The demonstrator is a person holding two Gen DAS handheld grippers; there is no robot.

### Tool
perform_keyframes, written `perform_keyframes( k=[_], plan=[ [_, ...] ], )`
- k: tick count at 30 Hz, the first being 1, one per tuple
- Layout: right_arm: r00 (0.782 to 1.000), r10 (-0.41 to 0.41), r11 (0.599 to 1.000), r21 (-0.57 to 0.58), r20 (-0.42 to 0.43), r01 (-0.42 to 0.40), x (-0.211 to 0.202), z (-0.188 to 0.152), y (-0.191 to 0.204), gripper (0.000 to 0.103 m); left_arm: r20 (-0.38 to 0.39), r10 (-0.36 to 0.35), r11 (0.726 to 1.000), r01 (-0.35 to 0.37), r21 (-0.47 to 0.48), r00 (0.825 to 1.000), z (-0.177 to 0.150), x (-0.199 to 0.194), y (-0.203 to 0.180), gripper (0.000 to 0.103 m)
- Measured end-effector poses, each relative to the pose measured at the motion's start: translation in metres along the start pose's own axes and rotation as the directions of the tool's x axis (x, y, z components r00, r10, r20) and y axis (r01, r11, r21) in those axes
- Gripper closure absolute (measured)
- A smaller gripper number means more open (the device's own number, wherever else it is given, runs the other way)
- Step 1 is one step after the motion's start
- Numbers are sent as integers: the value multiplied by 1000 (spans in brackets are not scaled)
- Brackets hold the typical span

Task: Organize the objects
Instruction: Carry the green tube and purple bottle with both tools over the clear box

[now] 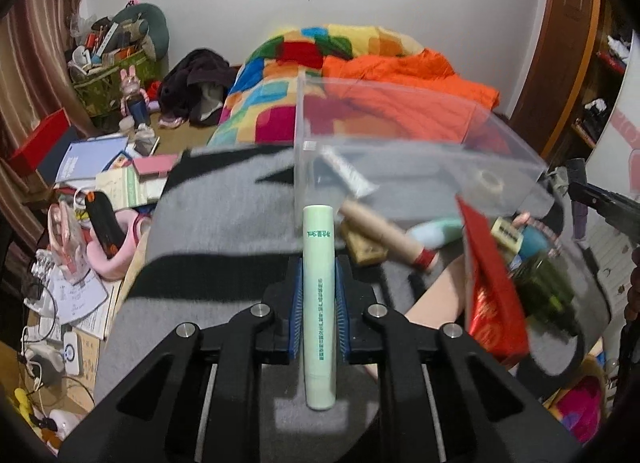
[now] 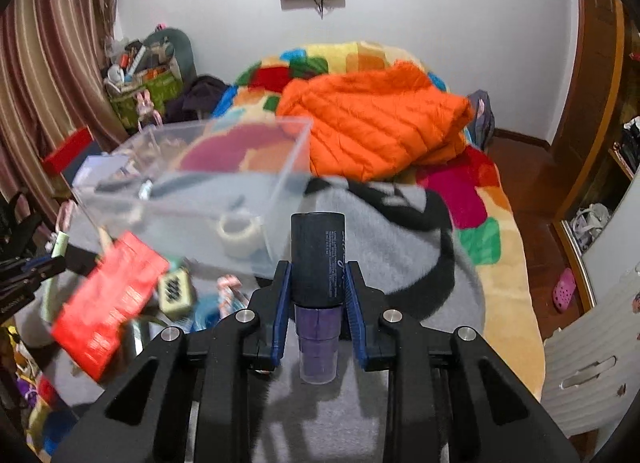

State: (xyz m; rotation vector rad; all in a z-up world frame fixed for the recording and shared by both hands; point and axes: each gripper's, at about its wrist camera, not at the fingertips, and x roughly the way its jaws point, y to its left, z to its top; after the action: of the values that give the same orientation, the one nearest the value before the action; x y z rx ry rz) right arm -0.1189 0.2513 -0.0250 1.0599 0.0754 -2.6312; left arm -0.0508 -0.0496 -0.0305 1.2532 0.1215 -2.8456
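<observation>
One clear box (image 1: 420,135), one tape roll (image 2: 239,233) — two tubes.

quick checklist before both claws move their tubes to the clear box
1. Left claw shut on the pale green tube: ok.
2. Right claw shut on the dark-capped purple tube: ok.
3. Clear box open on top: ok.
4. Room inside the box: ok, only a tape roll shows on its floor.
5. Box sits steady on the grey blanket: cannot tell, the picture is blurred.
6. Red packet clear of the path: cannot tell.
</observation>
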Motion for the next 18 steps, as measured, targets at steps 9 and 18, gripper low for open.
perform_keyframes(
  k=[9,18],
  plan=[
    [995,37,999,-7,96,-36,-17,34,18,80,113,-37,999,38,-5,993,40,-21,-5,88],
    [987,83,996,-45,137,-78,-9,69,44,80,188,-80,997,82,-4,979,83,-32,-9,88]
  ],
)
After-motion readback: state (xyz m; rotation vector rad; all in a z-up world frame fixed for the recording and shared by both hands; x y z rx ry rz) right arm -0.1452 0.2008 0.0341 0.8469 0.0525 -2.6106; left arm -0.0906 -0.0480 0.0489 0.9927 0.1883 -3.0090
